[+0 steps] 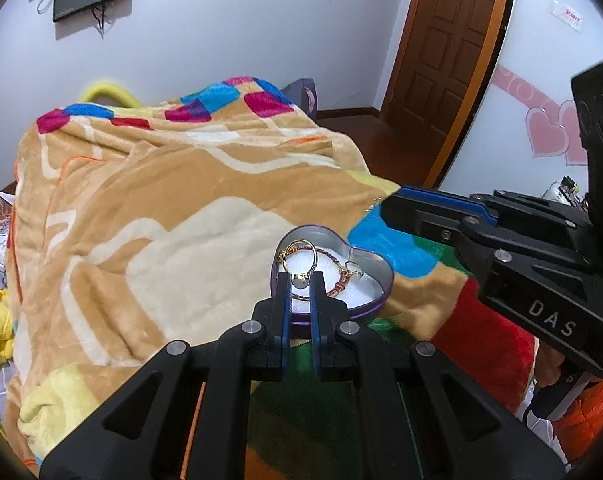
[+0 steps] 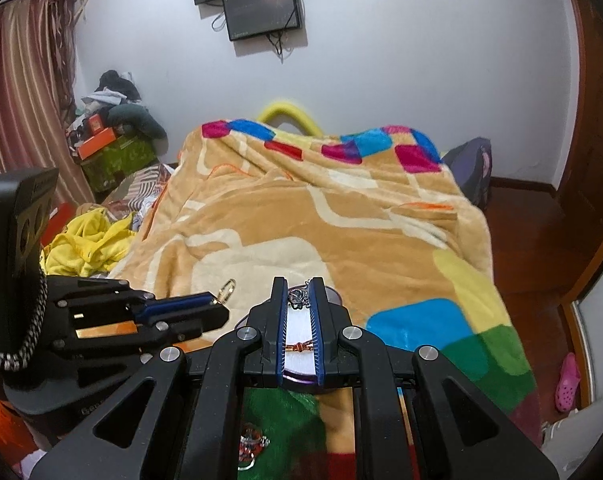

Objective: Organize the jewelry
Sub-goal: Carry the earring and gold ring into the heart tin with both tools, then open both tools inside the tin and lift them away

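Note:
A purple heart-shaped tin (image 1: pixel 375 280) with a white lining lies on the blanket. A red braided bracelet (image 1: pixel 337 286) lies inside it. My left gripper (image 1: pixel 301 278) is shut on a gold ring (image 1: pixel 300 258) and holds it upright just above the tin; the ring also shows in the right wrist view (image 2: pixel 226 290). My right gripper (image 2: pixel 300 294) is shut on a silver chain piece (image 2: pixel 297 297) above the tin (image 2: pixel 333 295), with the bracelet (image 2: pixel 298 347) between its fingers below. More jewelry (image 2: pixel 250 442) lies on the green patch under the right gripper.
A tan blanket (image 1: pixel 173 208) with coloured squares covers the bed. Yellow clothes (image 2: pixel 85 246) and boxes (image 2: pixel 101 142) lie at the left. A wooden door (image 1: pixel 449 40) and bare floor are at the right, with a pink shoe (image 2: pixel 567 376) on it.

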